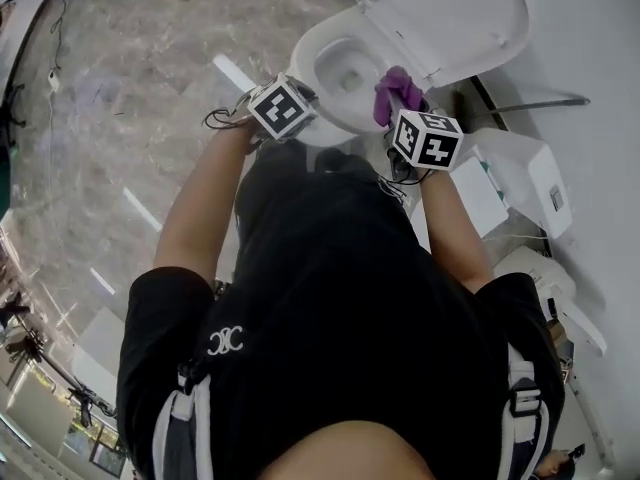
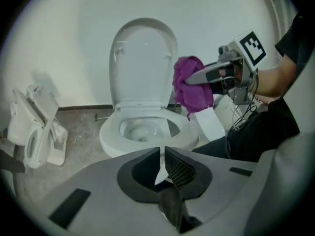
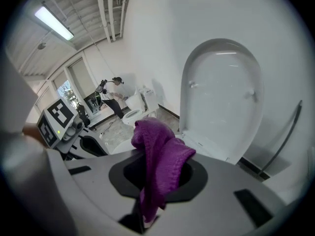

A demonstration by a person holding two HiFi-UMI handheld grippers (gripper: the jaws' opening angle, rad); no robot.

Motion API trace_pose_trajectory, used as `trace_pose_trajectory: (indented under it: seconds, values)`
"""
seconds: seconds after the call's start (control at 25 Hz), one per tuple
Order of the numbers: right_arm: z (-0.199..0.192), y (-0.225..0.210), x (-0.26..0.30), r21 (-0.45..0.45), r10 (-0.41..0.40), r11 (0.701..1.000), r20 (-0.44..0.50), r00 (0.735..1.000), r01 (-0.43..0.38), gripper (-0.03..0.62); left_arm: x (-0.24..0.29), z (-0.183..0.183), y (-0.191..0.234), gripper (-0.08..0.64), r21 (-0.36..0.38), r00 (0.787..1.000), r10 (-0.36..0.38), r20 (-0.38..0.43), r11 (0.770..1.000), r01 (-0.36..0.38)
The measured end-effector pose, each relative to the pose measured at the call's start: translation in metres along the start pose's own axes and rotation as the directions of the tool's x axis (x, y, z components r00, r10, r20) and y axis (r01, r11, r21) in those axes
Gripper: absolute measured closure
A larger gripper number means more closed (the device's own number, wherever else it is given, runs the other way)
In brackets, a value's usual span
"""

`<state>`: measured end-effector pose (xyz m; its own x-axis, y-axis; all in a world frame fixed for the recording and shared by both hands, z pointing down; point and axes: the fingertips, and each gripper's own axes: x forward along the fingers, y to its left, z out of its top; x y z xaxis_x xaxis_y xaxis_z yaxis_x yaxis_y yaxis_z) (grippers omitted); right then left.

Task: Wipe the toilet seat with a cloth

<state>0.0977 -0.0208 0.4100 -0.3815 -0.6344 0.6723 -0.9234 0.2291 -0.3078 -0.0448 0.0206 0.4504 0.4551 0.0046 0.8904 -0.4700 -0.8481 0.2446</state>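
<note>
**First:** You're pinching the purple cloth (image 3: 160, 161) in your right gripper (image 2: 193, 79). Its jaws are biting on one bunched fold, so most of the fabric is hanging free as a pad to wipe with.

**Second:** And you're holding it in the air over the right side of the toilet seat (image 2: 110, 134), towards the hinge. I can't tell whether the lowest corner is touching the ring, but it's looking just clear to me.

**First:** The lid (image 2: 142, 58) is standing upright against the wall, and that's leaving the whole ring exposed for you.

**Second:** Your left gripper (image 2: 161, 162) is carrying nothing. Its jaws are sitting nearly together, with only a thin slit between them, and it's pointing down at the front of the bowl.

**First:** I'm guessing you're parking that one off to the side because the wipe is needing only one hand.

**Second:** For the next move, I'd judge you're needing to lower the cloth until it's pressing flat on the ring, then drag it round. The risk I'm seeing is the loose tail dipping into the bowl.
</note>
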Motion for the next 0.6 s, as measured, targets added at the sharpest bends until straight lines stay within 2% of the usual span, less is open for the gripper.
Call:
trace_pose_trajectory:
  seconds: [0.12,0.28,0.48,0.6]
  values:
    - [-0.003,0.015,0.014,-0.023,0.011,1.000,-0.028,1.000,-0.012,0.537,0.017,-0.039,0.004,0.522,-0.028,0.996,0.002,-0.087,1.000,-0.004]
    - [-0.011,0.022,0.029,-0.027,0.009,1.000,-0.056,0.998,-0.011,0.537,0.047,-0.095,0.014,0.522,-0.049,0.974,0.038,-0.221,0.998,-0.050]
    - [-0.032,0.016,0.041,-0.024,-0.010,1.000,-0.113,0.994,0.008,0.537,0.092,-0.144,0.025,0.522,-0.154,0.967,0.046,-0.250,0.984,-0.086]
    - [-0.049,0.008,0.047,-0.022,-0.024,1.000,-0.156,0.987,0.021,0.537,0.118,-0.171,0.032,0.522,-0.253,0.966,0.024,-0.259,0.963,-0.092]
